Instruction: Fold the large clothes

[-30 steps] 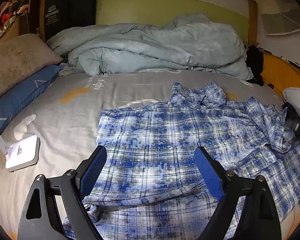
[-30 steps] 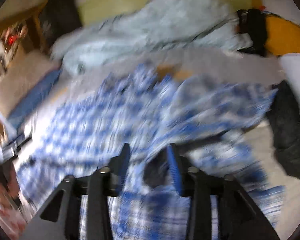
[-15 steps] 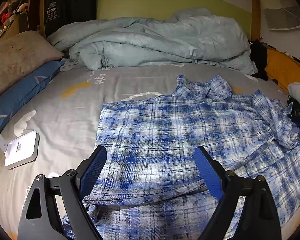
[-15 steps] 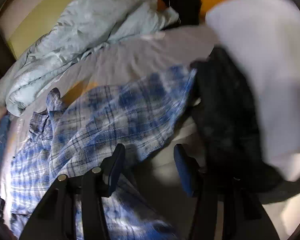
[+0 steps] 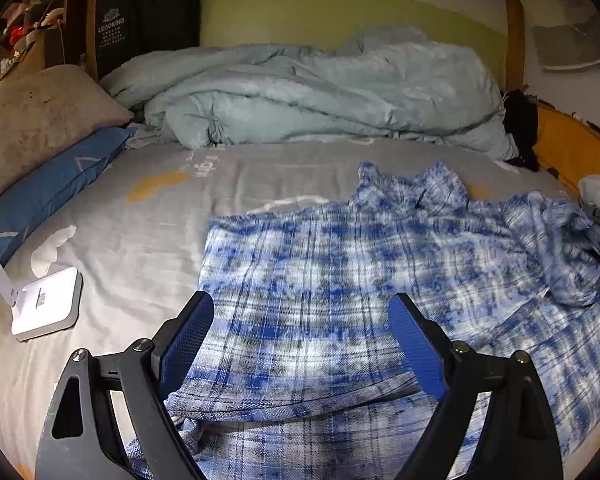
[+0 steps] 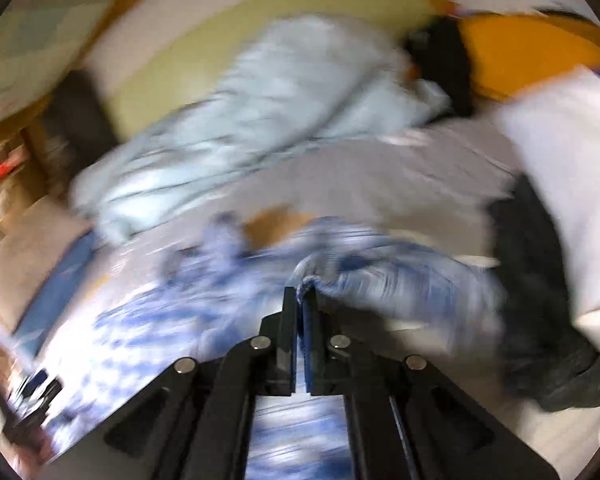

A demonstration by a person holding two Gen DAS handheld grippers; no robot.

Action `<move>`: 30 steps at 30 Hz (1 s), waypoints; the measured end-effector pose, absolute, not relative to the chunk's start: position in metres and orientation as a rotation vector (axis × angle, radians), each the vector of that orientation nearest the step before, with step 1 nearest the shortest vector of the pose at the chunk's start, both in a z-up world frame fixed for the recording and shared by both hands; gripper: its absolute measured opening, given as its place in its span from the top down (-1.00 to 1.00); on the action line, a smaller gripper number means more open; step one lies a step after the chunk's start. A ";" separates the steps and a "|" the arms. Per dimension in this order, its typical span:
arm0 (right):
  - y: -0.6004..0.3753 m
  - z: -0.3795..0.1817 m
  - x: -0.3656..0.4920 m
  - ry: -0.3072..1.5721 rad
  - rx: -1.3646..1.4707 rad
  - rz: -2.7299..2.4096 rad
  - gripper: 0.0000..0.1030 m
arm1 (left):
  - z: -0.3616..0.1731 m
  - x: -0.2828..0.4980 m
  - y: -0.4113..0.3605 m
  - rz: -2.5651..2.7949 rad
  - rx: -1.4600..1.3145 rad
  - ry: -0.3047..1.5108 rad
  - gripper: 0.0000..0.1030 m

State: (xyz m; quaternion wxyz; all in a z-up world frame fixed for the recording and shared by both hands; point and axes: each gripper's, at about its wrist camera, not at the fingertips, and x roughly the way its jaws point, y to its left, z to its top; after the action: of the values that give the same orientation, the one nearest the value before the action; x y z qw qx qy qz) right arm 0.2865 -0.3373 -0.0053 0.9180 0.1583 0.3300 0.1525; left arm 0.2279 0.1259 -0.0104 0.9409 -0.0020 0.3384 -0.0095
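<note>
Plaid shirt edge pinched in right hand-held gripper; picture blurred

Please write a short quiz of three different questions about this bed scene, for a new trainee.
1. True or false: the plaid shirt lies on the grey bed sheet.
2. Which gripper has shut jaws pinching shirt cloth? A) left gripper B) right gripper
3. Fill in: the white lamp base lies to the ____ of the shirt in the left wrist view.

Key: 1 true; 2 B; 3 left.
</note>
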 end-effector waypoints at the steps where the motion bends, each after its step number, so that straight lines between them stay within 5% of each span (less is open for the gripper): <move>1: -0.315 -0.011 0.282 0.729 0.306 0.381 0.96 | -0.009 0.227 0.126 -0.020 -0.006 0.684 -0.71; 7: -0.225 -0.046 0.248 0.871 0.129 0.549 0.96 | -0.004 0.222 0.123 -0.023 -0.013 0.678 -0.71; 16: -0.229 -0.046 0.242 0.890 0.070 0.502 0.92 | 0.000 0.217 0.118 -0.058 -0.011 0.662 -0.55; 18: -0.239 -0.030 0.237 0.856 0.074 0.502 0.79 | 0.002 0.215 0.111 -0.077 0.016 0.660 -0.37; 20: -0.248 -0.019 0.238 0.851 0.087 0.500 0.32 | 0.006 0.207 0.105 -0.102 0.012 0.658 -0.31; 30: -0.351 0.053 0.219 0.675 0.187 0.261 0.15 | 0.029 0.178 0.013 -0.319 0.016 0.648 -0.30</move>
State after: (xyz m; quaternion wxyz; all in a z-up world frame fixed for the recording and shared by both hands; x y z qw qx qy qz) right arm 0.2191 -0.3514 0.0527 0.9310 0.0916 0.3296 0.1276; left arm 0.1781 0.0128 0.0294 0.9355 0.0078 0.3171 -0.1559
